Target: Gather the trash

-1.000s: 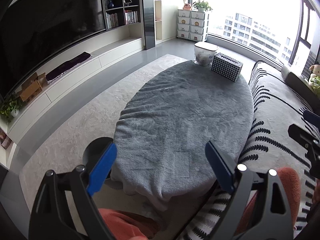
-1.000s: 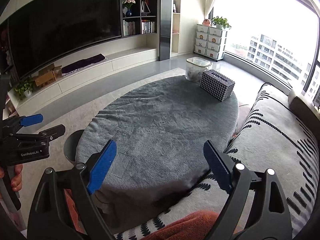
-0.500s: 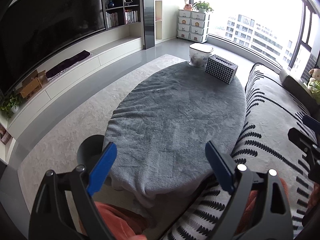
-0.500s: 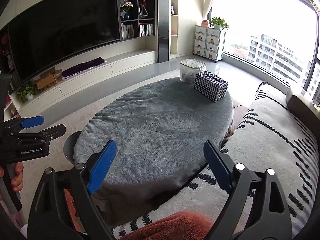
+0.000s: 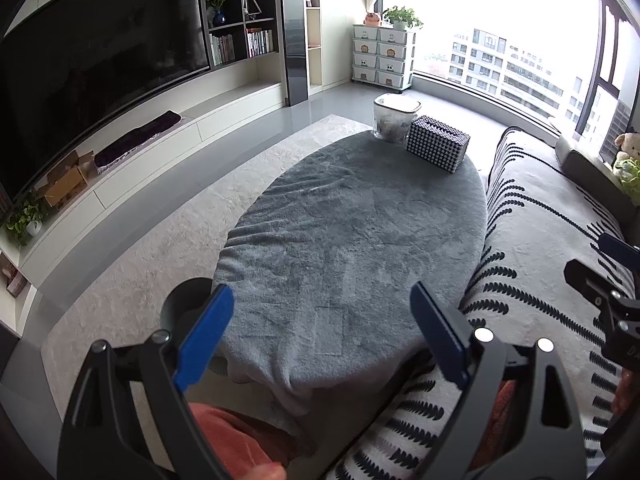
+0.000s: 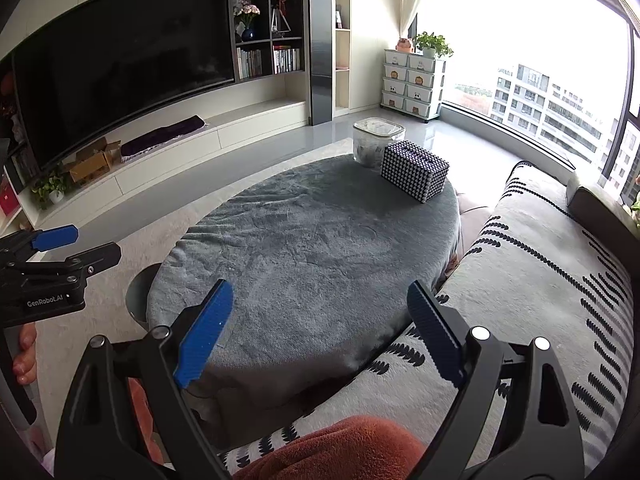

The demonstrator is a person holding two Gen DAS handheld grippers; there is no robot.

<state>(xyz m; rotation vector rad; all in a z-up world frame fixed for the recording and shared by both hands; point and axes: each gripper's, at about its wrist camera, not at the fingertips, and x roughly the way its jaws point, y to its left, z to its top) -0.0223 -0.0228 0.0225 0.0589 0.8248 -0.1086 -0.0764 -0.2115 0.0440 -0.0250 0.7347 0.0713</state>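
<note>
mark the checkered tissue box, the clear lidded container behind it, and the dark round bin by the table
black-and-white checkered tissue box (image 6: 414,176): right wrist view, on its patterned front side.
clear plastic container with white lid (image 6: 370,144): right wrist view, on its transparent wall.
dark round bin (image 5: 182,306): left wrist view, on its rim beside the table's near end.

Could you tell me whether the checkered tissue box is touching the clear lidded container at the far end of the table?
Cannot tell. In both wrist views the tissue box overlaps the container behind it, hiding any gap or contact.

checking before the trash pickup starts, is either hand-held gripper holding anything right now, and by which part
Nothing is held. The left hand-held gripper and the right hand-held gripper both stand open, with only the grey table cover behind them.
</note>
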